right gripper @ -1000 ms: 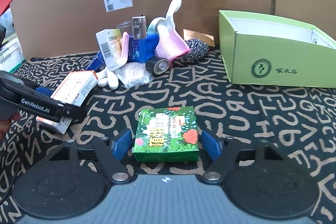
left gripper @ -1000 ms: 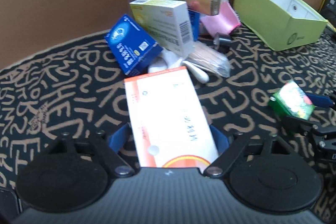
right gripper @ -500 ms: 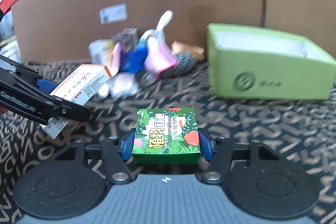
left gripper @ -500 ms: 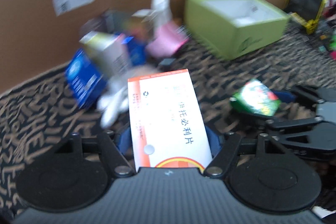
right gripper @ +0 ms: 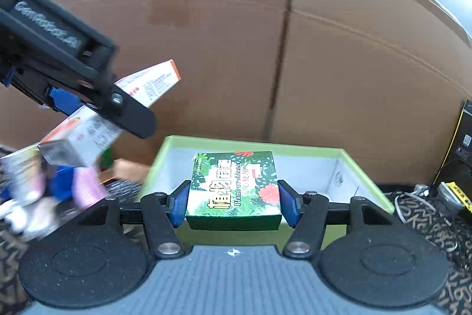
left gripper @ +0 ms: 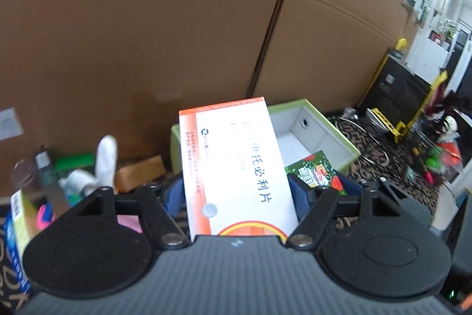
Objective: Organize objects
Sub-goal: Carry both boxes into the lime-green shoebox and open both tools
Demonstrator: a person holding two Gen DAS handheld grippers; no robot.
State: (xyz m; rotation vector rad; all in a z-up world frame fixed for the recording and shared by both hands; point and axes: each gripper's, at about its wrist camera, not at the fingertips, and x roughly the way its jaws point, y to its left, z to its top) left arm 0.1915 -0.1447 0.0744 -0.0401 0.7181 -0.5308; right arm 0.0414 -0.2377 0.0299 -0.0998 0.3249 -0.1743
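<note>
My left gripper [left gripper: 236, 194] is shut on a white and orange medicine box [left gripper: 236, 167], held up in the air. Behind it is the open green box [left gripper: 318, 132] with a white inside. My right gripper [right gripper: 234, 198] is shut on a green floral box [right gripper: 234, 185] and holds it over the near edge of the green box [right gripper: 365, 185]. The floral box also shows in the left wrist view [left gripper: 317, 171], just right of the medicine box. The left gripper and its medicine box [right gripper: 147, 84] show at the upper left of the right wrist view.
A tall cardboard wall [left gripper: 147, 34] stands behind everything. A pile of items lies to the left: a white bottle top [left gripper: 106, 155], a brown block [left gripper: 138, 171], a pink item [right gripper: 87, 185]. Cables and clutter [left gripper: 383, 138] lie on the patterned cloth at right.
Both grippers have lifted their boxes off the patterned cloth and swung right toward the green box. The floral box is now over the green box's near edge.
</note>
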